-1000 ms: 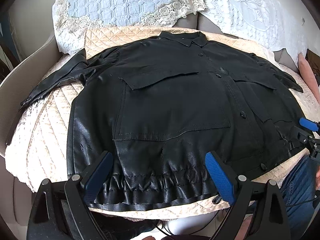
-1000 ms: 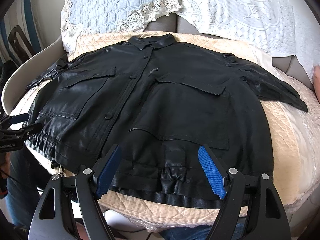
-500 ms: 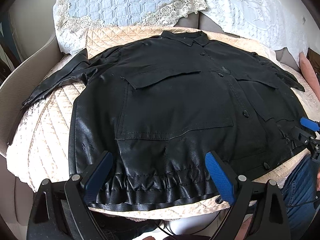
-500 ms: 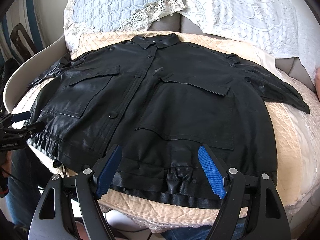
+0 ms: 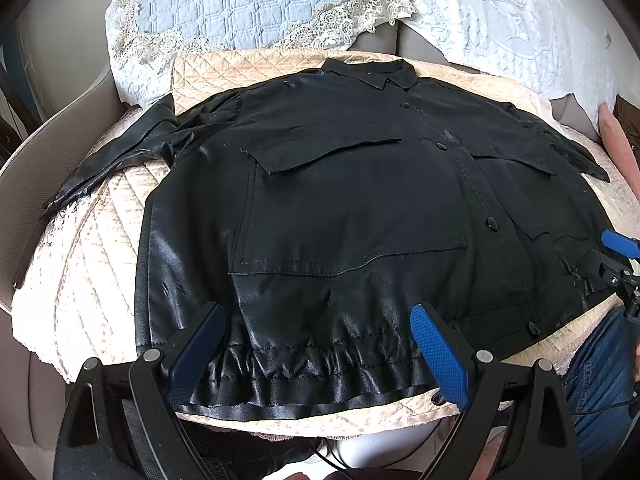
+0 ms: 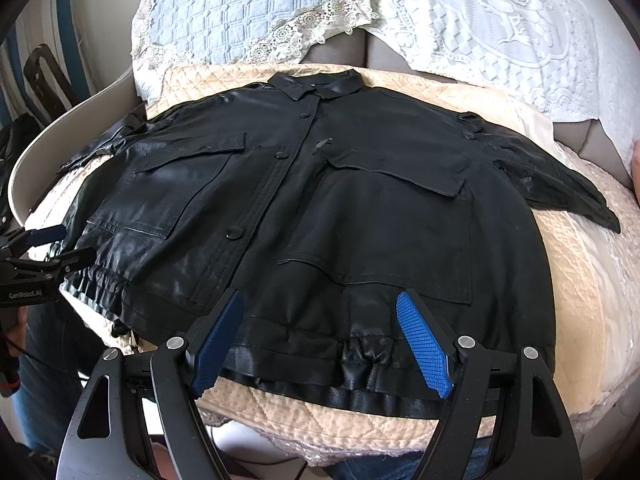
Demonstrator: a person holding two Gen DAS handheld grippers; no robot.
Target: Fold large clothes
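pre-fold: black faux-leather button-front jacket [image 5: 352, 216] flat on quilted beige cushion [image 5: 96, 280], left gripper [image 5: 320, 356] and right gripper [image 6: 320, 336] released, empty at front-edge hem; next likely grasp hem.

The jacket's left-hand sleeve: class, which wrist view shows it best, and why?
Left wrist view: the sleeve lies fully visible across the quilted cover. The right wrist view shows it only foreshortened at the frame's edge.
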